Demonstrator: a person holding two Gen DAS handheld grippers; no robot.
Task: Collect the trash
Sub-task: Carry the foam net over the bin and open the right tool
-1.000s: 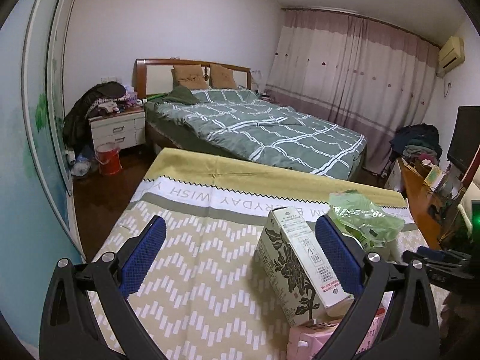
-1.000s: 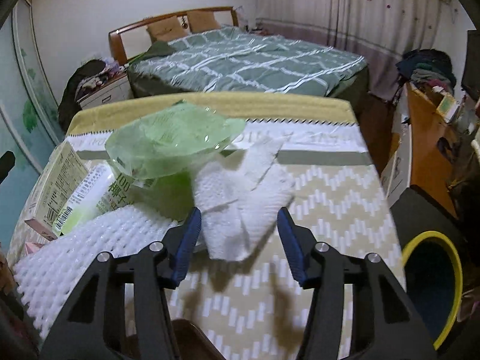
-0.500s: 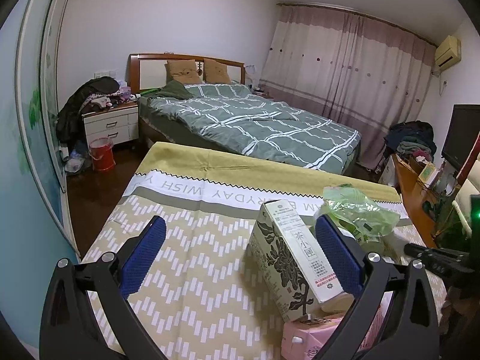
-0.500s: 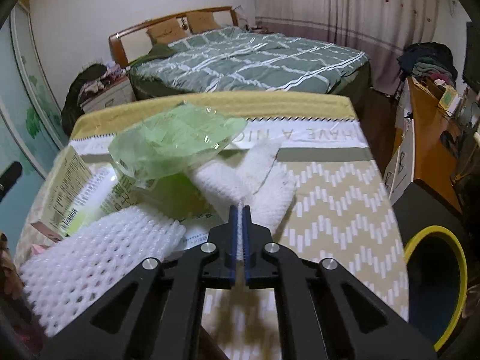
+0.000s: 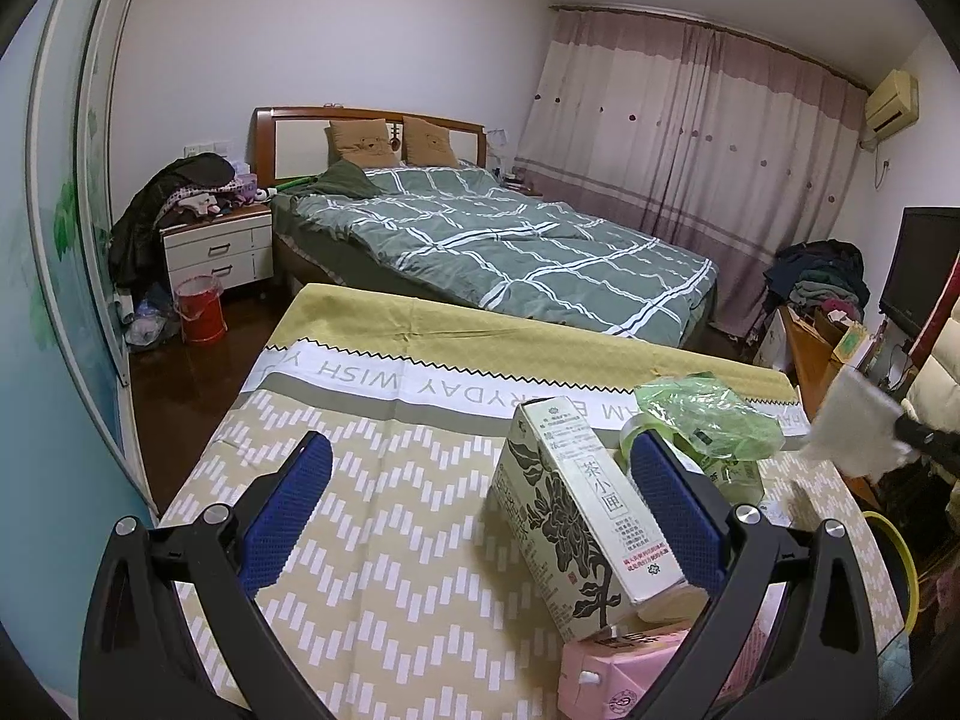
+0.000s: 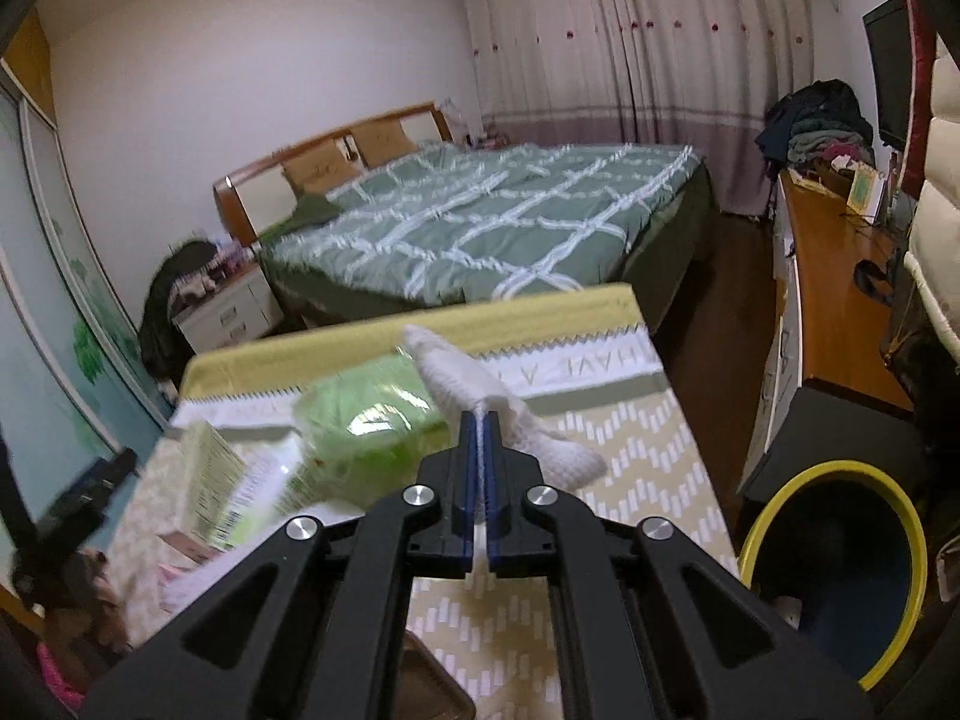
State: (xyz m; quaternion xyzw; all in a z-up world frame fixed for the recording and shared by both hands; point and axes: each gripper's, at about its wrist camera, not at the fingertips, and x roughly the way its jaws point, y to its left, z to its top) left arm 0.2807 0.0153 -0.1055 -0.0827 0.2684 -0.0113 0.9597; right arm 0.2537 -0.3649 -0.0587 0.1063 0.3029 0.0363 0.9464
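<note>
The right claw [image 6: 478,420] is clamped shut on the white paper towel [image 6: 462,375], which sticks out past the blue pads toward 11 o'clock and droops toward 3 o'clock. A second ago the jaws stood open around that towel as it lay on the tabletop [image 6: 630,456]; they have closed on it and lifted it clear of the patterned cloth. In the left wrist view the towel [image 5: 858,426] hangs in the air at 3 o'clock, beyond the tabletop's right edge — earlier it was not visible there. The yellow-rimmed bin [image 6: 834,570] sits on the floor at 4 o'clock of the right claw. The left claw [image 5: 474,516] is wide open and holds nothing, as before; the tea carton [image 5: 576,516] lies between its pads without touching them, with the green plastic bag [image 5: 708,420] just behind — neither has shifted.
</note>
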